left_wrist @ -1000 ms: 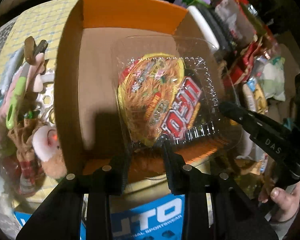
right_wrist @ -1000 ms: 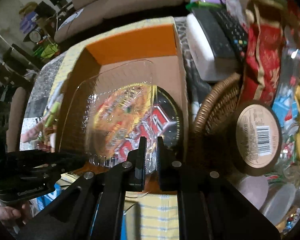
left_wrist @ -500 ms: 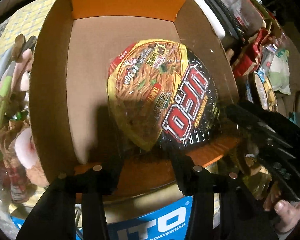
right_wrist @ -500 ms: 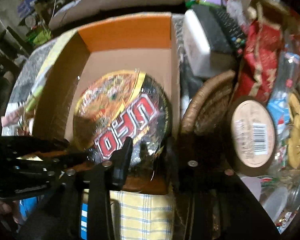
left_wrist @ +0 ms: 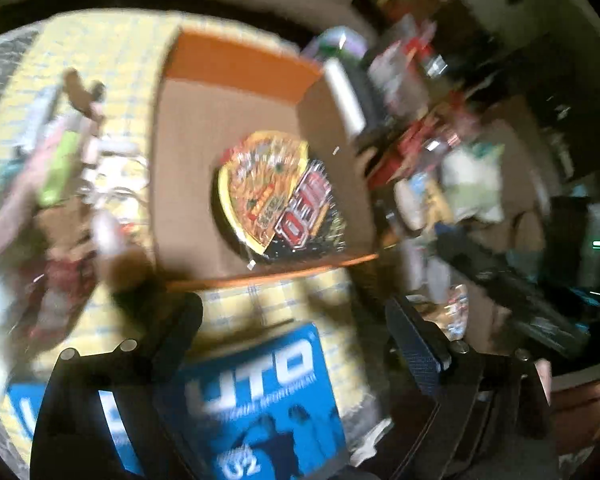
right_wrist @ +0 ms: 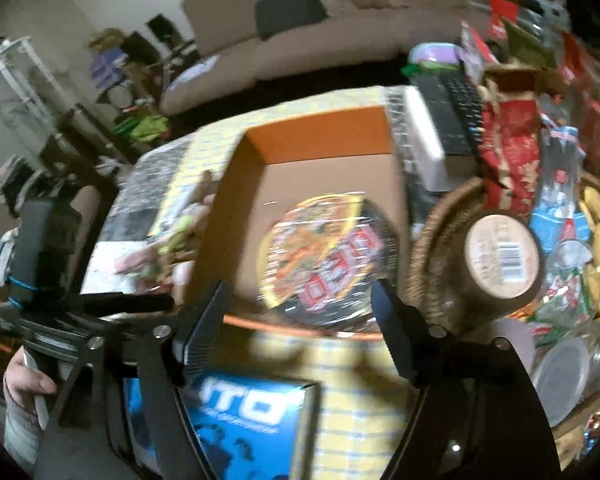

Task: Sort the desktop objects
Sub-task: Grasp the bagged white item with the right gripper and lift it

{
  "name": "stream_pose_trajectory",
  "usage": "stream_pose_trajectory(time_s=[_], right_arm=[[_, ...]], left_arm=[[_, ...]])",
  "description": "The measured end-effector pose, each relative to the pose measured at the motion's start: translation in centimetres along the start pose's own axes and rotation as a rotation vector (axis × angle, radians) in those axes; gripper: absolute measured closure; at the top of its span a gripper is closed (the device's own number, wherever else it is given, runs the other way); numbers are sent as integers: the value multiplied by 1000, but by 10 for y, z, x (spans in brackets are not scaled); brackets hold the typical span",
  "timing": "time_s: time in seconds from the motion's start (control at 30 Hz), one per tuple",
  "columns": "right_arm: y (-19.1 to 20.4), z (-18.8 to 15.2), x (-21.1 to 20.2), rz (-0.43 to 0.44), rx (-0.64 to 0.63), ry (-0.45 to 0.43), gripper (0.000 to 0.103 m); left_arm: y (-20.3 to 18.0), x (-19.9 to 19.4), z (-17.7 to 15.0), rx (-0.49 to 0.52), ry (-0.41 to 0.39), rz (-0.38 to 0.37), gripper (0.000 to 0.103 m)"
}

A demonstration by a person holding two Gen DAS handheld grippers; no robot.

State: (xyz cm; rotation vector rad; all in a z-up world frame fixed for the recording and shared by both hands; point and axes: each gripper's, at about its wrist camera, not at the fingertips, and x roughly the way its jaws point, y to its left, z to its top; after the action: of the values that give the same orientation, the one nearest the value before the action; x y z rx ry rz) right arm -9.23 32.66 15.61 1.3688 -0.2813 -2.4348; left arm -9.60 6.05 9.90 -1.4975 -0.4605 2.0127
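Observation:
A round UFO noodle bowl [left_wrist: 280, 196] lies in the near right corner of an open cardboard box [left_wrist: 188, 184] with orange flaps. It also shows in the right wrist view [right_wrist: 324, 264], inside the same box [right_wrist: 324, 144]. My left gripper [left_wrist: 296, 320] is open and empty, above the yellow checked cloth in front of the box. My right gripper [right_wrist: 300, 312] is open and empty, just in front of the box's near edge. Both views are blurred.
A blue UTO box [left_wrist: 256, 392] lies on the cloth [right_wrist: 340, 400] near me. Toys and clutter [left_wrist: 60, 160] lie left of the box. A wicker basket [right_wrist: 432, 232], a brown round tub [right_wrist: 500, 256], snack bags [right_wrist: 512, 152] and a keyboard [right_wrist: 448, 108] crowd the right.
Both grippers have opened wide and drawn back from the box. The clear plastic lid held a second ago is out of sight. The noodle bowl stays in the box.

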Motion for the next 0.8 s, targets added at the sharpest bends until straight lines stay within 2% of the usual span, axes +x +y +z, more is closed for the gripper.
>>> stream_pose_trajectory(time_s=[0.03, 0.1, 0.23, 0.37, 0.43, 0.6, 0.8], right_arm=[[12, -4, -4, 9, -18, -8, 27], [29, -12, -10, 31, -41, -20, 26], [69, -28, -14, 93, -81, -30, 25], [108, -41, 0, 142, -111, -15, 23], [126, -48, 11, 149, -120, -7, 23], [154, -63, 46, 197, -90, 11, 23], [162, -80, 94, 253, -7, 33, 23]], left_arm=[[2, -18, -9, 8, -40, -9, 7], [9, -51, -24, 33, -104, 23, 7], [45, -113, -58, 68, -219, 204, 7], [95, -138, -76, 17, -280, 341, 7], [118, -140, -82, 9, -288, 379, 7], [152, -122, -94, 34, -294, 398, 7], [180, -73, -93, 74, -218, 500, 7]])
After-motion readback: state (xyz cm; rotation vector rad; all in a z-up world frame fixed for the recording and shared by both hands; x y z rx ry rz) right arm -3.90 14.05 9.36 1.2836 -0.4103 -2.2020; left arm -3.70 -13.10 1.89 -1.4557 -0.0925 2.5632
